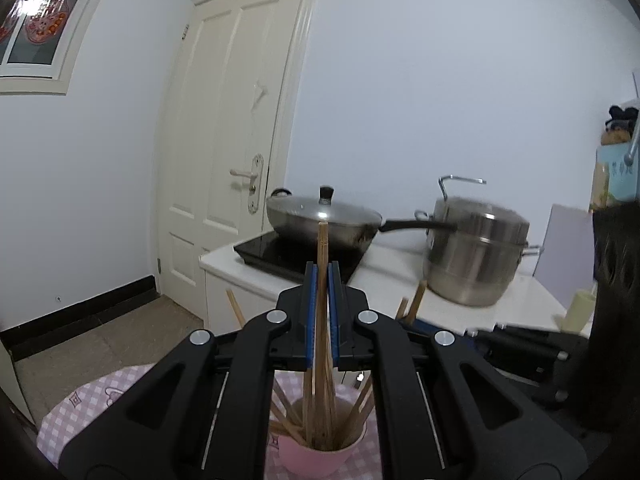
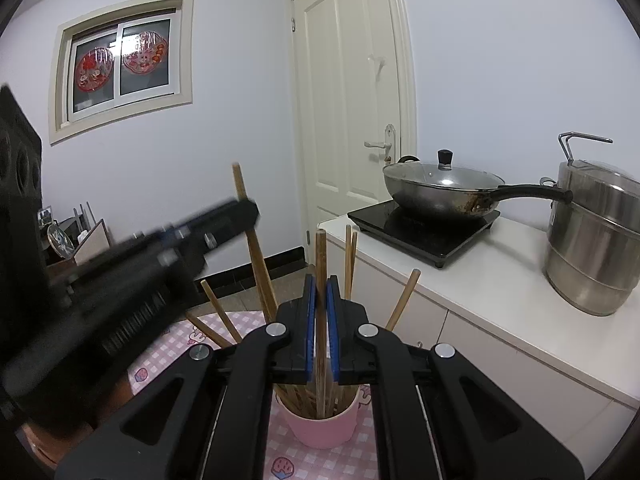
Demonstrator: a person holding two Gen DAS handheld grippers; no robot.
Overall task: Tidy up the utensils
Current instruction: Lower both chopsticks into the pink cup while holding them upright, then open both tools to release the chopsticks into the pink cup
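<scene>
With most of the brown wooden chopsticks already standing in the pink round cup (image 2: 320,426), my left tool (image 1: 322,270) and right tool (image 2: 321,284) each pinch one more chopstick above it, not yet dropped in.

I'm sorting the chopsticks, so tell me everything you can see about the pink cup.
The pink cup is a smooth, round, open-topped holder, plastic or ceramic by its look. It stands upright on the pink checked tablecloth, below both grippers. Wooden chopsticks fill it, fanning outward against its rim.
</scene>
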